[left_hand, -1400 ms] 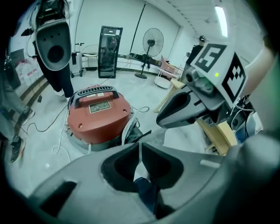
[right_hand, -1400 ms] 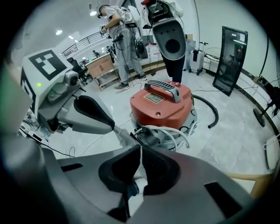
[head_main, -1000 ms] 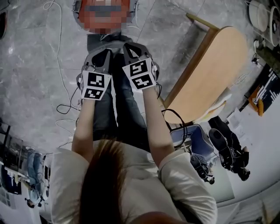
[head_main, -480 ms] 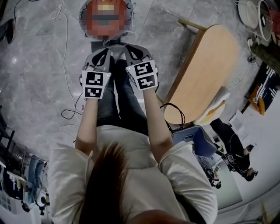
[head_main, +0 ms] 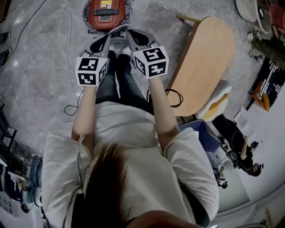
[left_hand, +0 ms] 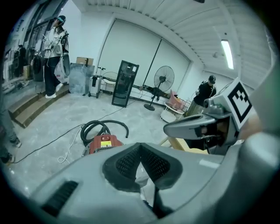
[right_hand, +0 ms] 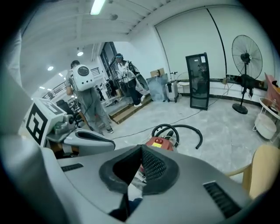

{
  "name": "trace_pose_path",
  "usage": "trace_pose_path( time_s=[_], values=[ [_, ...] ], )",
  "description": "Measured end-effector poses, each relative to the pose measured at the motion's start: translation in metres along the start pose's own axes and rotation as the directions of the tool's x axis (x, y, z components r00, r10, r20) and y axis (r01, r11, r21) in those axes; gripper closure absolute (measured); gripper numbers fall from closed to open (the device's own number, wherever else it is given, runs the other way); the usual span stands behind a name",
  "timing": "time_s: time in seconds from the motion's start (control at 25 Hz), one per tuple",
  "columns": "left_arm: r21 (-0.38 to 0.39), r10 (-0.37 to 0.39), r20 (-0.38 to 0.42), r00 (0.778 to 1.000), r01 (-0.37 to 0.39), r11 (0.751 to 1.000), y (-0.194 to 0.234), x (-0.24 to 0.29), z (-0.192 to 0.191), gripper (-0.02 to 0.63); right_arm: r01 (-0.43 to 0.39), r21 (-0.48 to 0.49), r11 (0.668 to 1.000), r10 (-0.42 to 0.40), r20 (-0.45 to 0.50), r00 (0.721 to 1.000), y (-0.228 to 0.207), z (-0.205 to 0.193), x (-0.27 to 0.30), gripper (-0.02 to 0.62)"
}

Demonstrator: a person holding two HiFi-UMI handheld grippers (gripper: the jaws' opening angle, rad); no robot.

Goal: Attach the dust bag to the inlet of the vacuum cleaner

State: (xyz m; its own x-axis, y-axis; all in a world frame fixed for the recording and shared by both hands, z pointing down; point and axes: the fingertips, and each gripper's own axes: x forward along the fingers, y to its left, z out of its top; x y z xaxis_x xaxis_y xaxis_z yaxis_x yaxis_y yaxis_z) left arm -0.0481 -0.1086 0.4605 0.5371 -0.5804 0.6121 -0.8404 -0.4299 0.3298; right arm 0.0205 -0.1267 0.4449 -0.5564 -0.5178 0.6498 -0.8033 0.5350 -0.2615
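While the left gripper (left_hand: 140,145) and right gripper (right_hand: 141,147) hover clenched and empty over the person's legs (head_main: 121,82), the red canister vacuum cleaner (head_main: 105,13) sits on the grey floor (head_main: 35,67) beyond them, lengthwise away from the person, black hose (right_hand: 194,131) end farthest.

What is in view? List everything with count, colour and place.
vacuum cleaner: one, red, on the floor ahead of the person.
hose: one, black, coiled beside the vacuum cleaner.
table: one, light wood, at the person's right.
fan: one, black, standing by the far wall.
cabinet: one, black, upright near the fan.
cables: several, dark and white, trailing on the grey floor.
bystanders: at least three, standing in the background.
left tongs: one, grey, shut, pointing toward the vacuum cleaner.
right tongs: one, grey, shut, marker cube on top.
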Motion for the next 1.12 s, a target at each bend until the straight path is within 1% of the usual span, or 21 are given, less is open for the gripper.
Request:
trace_pose_path(
  time_s=[0.28,0.44,0.56,0.8,1.12],
  values=[
    [0.042,-0.026,0.035,0.999,0.024,0.999,-0.026,-0.032,0.035,0.589,0.013,-0.044,0.999,-0.009,0.089,0.996,0.004,0.047,-0.057,0.594],
    [0.064,-0.017,0.08,0.997,0.012,0.998,-0.034,-0.054,0.057,0.589,0.025,-0.075,0.997,-0.016,0.118,0.993,0.007,0.067,-0.078,0.594],
    [0.076,-0.016,0.119,0.993,0.007,0.997,-0.042,-0.07,0.073,0.589,0.034,-0.096,0.995,-0.022,0.127,0.992,0.012,0.074,-0.093,0.594],
    [0.122,-0.015,0.189,0.982,-0.008,0.993,-0.061,-0.091,0.103,0.589,0.019,-0.138,0.99,0.002,0.146,0.989,0.019,0.087,-0.118,0.594],
    [0.153,-0.003,0.263,0.965,-0.038,0.988,-0.085,-0.105,0.124,0.589,0.012,-0.143,0.99,0.019,0.212,0.977,0.02,0.097,-0.153,0.594]
  ],
)
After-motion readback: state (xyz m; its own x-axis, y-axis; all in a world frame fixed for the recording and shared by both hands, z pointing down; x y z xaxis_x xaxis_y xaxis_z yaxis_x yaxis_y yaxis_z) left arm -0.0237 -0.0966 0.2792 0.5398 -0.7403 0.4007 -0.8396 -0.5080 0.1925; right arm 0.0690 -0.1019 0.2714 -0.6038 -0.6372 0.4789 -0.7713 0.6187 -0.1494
